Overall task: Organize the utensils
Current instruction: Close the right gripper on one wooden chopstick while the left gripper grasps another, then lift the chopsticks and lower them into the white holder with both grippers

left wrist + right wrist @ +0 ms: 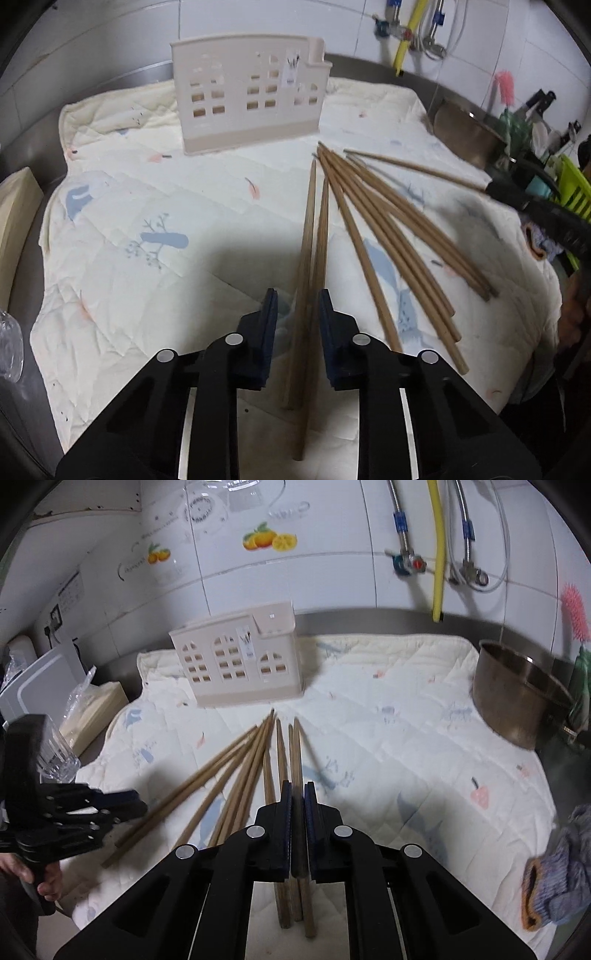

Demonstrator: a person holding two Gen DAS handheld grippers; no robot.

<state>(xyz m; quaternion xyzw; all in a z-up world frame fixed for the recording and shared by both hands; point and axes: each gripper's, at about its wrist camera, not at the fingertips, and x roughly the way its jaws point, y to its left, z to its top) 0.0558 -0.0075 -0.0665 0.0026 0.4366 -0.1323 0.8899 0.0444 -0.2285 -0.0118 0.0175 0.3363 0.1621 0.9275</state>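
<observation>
Left wrist view
Left gripper (295, 310): fingers parted w/ a clear gap; two chopsticks (314, 251) run btwn them, pads not closed on either. We judge we're lined up along the sticks so a squeeze takes the pair together.
Loose bundle (388, 236): more wooden chopsticks fanned on the quilted cloth (129, 206), tips converging toward the holder, butt ends spread toward us. Probably left that way so each can be taken singly.
Holder (251, 107): beige cutlery holder w/ window cut-outs, upright at the far side of the cloth, well apart from our fingers. Looks empty of sticks, though the inside is mostly hidden.
Right edge: the right gripper's dark body comes in blurred, one chopstick (413, 168) sticking out from it toward the holder.

Right wrist view
Right gripper (298, 805): fingers almost together, clamped on a dark chopstick (297, 760) pointing fwd to the holder (240, 664). Two or three more lie just below; can't tell if they touch the pads.
Left gripper (110, 805): seen at left over the fan's butt ends.
Surface: steel pot (517, 701) at right, drinking glass (55, 753) at left, both off the cloth's working area.
Progress: early by our reckoning; nearly all sticks not yet in the holder.
</observation>
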